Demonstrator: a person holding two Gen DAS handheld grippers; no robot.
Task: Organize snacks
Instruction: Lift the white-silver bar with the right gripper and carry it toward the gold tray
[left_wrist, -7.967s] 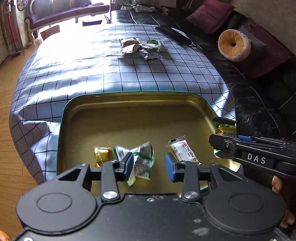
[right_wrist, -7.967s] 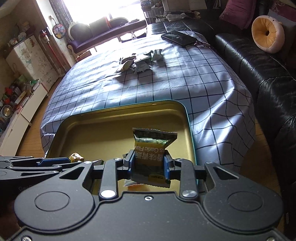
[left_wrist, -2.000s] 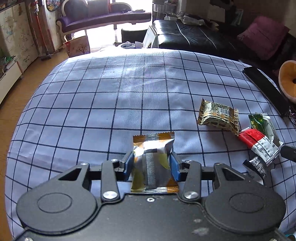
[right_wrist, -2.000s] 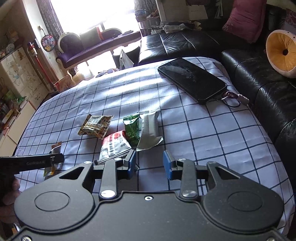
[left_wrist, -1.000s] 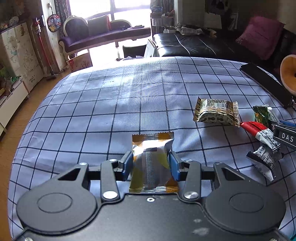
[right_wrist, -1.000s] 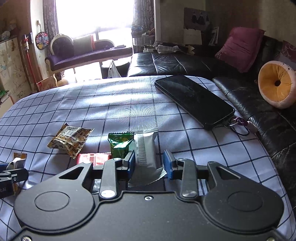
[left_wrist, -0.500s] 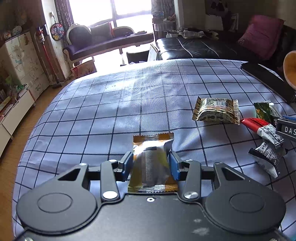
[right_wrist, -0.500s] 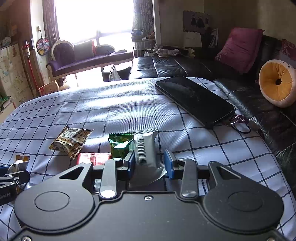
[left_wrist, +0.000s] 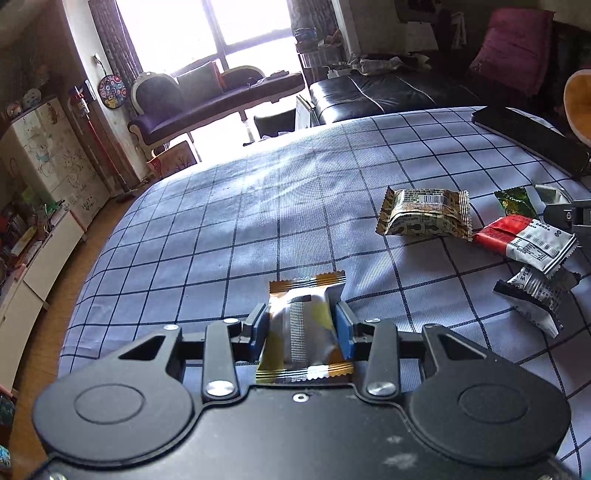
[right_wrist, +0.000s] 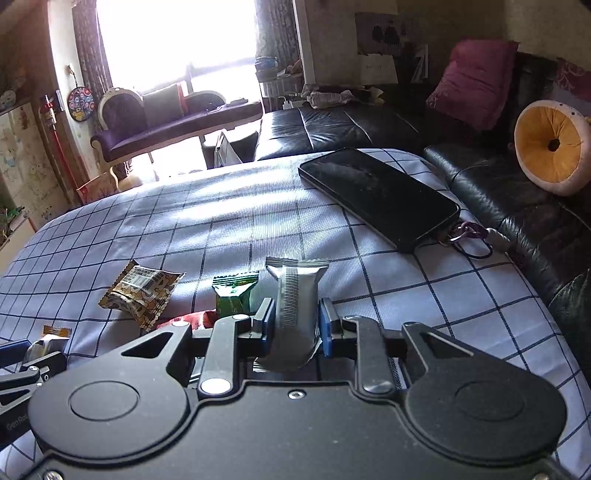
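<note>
My left gripper (left_wrist: 301, 325) is shut on a silver and orange snack packet (left_wrist: 304, 328) and holds it above the checked tablecloth (left_wrist: 258, 221). My right gripper (right_wrist: 295, 321) is shut on a silver snack bar (right_wrist: 295, 306), lifted off the cloth. On the cloth lie a brown patterned packet (left_wrist: 426, 216), also in the right wrist view (right_wrist: 142, 291), a red and white packet (left_wrist: 524, 240), a green packet (right_wrist: 232, 295) and a black and white packet (left_wrist: 535, 295). The right gripper's tip shows at the left wrist view's right edge (left_wrist: 569, 214).
A black phone (right_wrist: 380, 194) with a keyring lies on the far right of the cloth. A black leather sofa (right_wrist: 498, 199) with a round orange cushion (right_wrist: 550, 147) runs along the right side. The cloth's left edge drops to a wooden floor (left_wrist: 40, 332).
Both grippers have risen with their packets; the silver bar has left the cloth in the right gripper. The views tilt up toward the window.
</note>
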